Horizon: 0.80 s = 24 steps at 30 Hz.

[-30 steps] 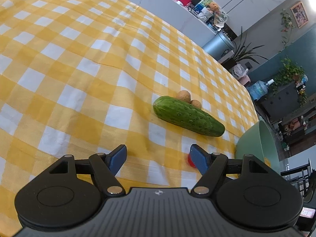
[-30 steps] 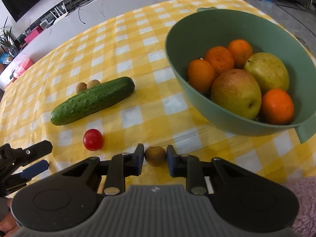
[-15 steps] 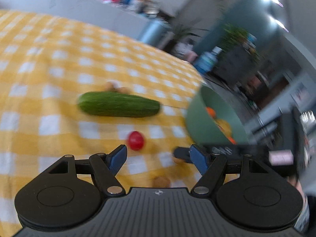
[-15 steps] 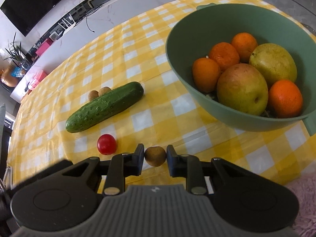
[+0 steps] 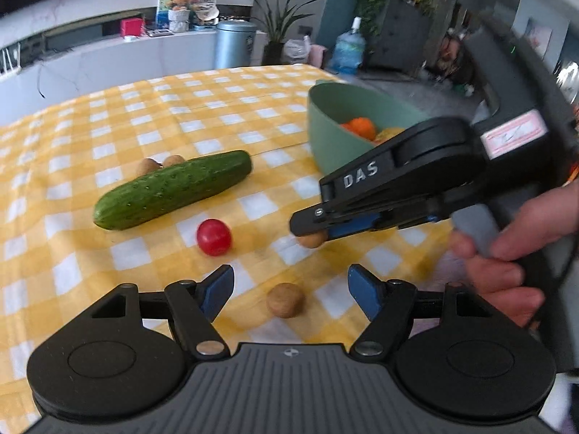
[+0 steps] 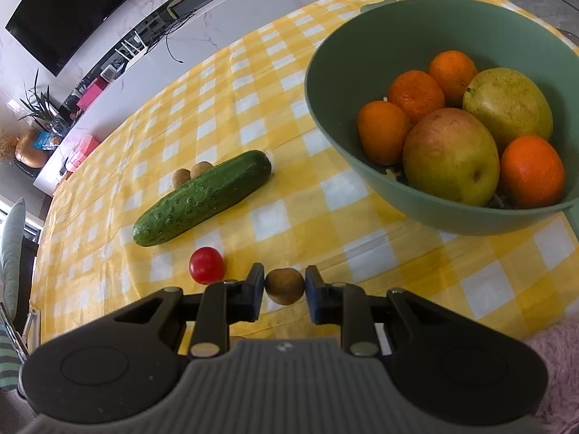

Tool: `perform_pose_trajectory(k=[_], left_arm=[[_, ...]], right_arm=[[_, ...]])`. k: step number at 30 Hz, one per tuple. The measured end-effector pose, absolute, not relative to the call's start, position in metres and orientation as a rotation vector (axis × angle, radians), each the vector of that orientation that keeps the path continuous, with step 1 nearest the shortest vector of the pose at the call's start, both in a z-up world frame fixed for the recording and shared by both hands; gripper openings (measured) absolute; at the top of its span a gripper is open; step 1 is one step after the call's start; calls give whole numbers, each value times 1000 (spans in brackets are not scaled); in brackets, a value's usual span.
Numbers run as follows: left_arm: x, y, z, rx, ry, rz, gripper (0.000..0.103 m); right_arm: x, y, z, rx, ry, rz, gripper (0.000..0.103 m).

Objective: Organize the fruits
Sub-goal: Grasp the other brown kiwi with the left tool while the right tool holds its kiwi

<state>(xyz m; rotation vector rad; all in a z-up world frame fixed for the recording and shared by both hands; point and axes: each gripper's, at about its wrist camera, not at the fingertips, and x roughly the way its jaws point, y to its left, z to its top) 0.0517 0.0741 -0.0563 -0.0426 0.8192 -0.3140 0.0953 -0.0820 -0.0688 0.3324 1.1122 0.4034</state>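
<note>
- The right hand-held gripper (image 6: 284, 285) pinches a small brown fruit (image 6: 284, 286) between its pads, low over the counter (image 6: 275, 115) with its yellow checked cloth.
- The left hand-held gripper (image 5: 289, 289) stands spread with nothing between its pads; a second brown fruit (image 5: 285, 300) lies on the cloth just ahead of the gap.
- A tomato (image 6: 206, 265) sits just left of the right gripper's tip, apart from it.
- The cucumber (image 6: 202, 197) lies at a slant beyond the tomato, with two more brown fruits (image 6: 191, 173) touching its far side.
- The green bowl (image 6: 325, 123) stands to the right near the counter's edge, holding oranges (image 6: 416, 96) and pears (image 6: 451, 155); its near rim lies beyond the right gripper.
- Bare cloth lies between cucumber and bowl, and wide open cloth stretches behind the cucumber toward the far edge.
- A hand (image 5: 506, 253) grips the right gripper's handle in the left wrist view.
</note>
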Motion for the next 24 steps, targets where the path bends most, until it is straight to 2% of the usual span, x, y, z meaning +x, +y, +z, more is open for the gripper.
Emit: perform_pose_trajectory(k=[4,9,11,12,14,16,18,20,24], left_arm=[[53,69,-63,-6,854,-323,84],[57,68,-70,2,872,-294,77],[57,68,-70,2,872,-290,66],[57,68,-71,0,876,-295,64],[58,67,-72,-3,890,-298,52],[59,66,-75,8,902,-283,45],[59,67,-74,2,903,-274,42],[58,68,-73,-9,898,-275,32],[58,68,-73,-12,894,-265,29]], right_arm=[[95,-84,-68,334,1108,408,21],[95,-84,-68,338,1108,411,20],[94,-84,-68,338,1110,411,20],[94,-84,-68,337,1112,411,20],[95,-83,-69,334,1116,409,20],[95,-83,-69,334,1120,409,20],[95,-84,-69,337,1120,409,20],[95,-84,-69,339,1121,409,20],[95,-84,-69,338,1119,410,20]])
